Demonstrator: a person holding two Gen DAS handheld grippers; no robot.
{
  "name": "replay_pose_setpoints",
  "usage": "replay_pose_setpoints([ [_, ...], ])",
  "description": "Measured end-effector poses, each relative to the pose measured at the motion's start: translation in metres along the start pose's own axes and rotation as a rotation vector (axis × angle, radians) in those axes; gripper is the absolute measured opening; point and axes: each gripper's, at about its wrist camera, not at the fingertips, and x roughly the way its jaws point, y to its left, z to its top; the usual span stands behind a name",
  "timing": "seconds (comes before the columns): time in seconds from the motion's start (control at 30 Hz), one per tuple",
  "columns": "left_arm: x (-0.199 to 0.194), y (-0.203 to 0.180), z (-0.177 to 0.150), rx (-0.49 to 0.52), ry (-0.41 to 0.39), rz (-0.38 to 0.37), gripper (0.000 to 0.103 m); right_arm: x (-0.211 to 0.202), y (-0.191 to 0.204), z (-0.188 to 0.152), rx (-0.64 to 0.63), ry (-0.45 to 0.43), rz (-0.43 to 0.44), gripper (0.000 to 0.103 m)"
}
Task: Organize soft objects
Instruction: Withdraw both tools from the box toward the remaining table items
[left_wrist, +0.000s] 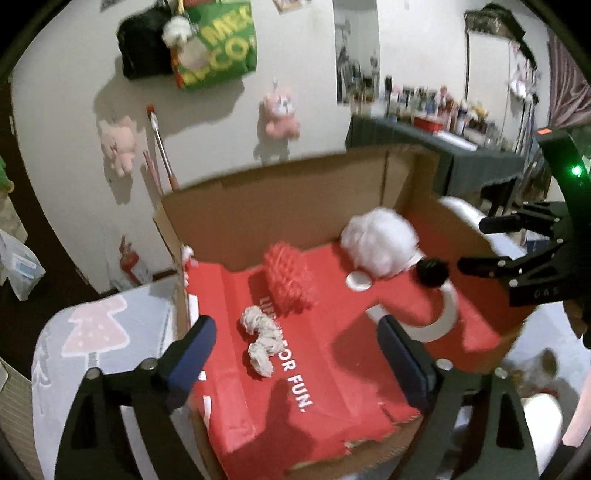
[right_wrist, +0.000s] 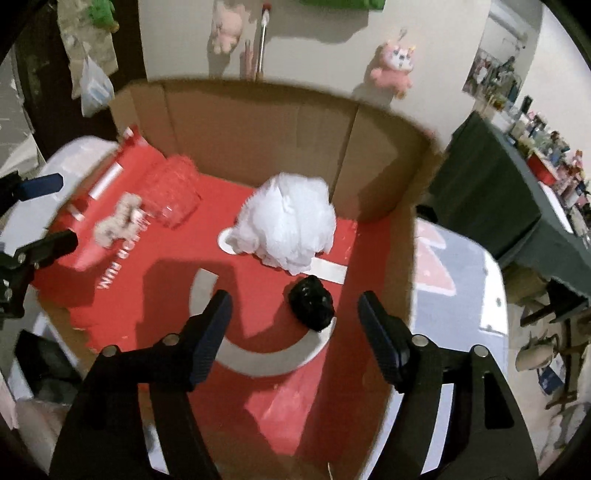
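A cardboard box (left_wrist: 277, 210) with a red printed floor holds several soft things. A white knotted rope (left_wrist: 260, 343) lies beneath my left gripper (left_wrist: 295, 354), which hangs open above it with nothing touching its pads. Behind the rope sits a red mesh scrubber (left_wrist: 290, 278), and a white puff (left_wrist: 378, 240) rests near the back wall. In the right wrist view a small black soft lump (right_wrist: 312, 302) lies on the floor below my open right gripper (right_wrist: 295, 321), clear of both fingers. The puff (right_wrist: 288, 225), scrubber (right_wrist: 171, 195) and rope (right_wrist: 116, 221) show behind it.
The box (right_wrist: 258, 129) stands on a table with a patterned cloth (left_wrist: 103, 332). Pink plush toys (left_wrist: 280, 114) and a green bag (left_wrist: 218, 44) hang on the wall behind. A dark-clothed table (left_wrist: 424, 136) crowded with bottles stands to the right.
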Motion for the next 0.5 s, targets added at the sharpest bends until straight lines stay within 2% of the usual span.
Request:
replay_pose_setpoints([
  [0.13, -0.042, -0.013, -0.004, -0.017, -0.098, 0.004, 0.103, -0.042, -0.003, 0.000, 0.005, -0.090, 0.009, 0.080],
  [0.27, -0.083, -0.026, -0.018, -0.034, -0.185, 0.012, 0.103, -0.090, 0.005, -0.020, 0.021, -0.189, 0.038, 0.089],
  [0.5, -0.137, -0.041, -0.051, -0.086, -0.285, -0.005, 0.103, -0.156, 0.032, -0.070, 0.003, -0.351, -0.002, 0.089],
])
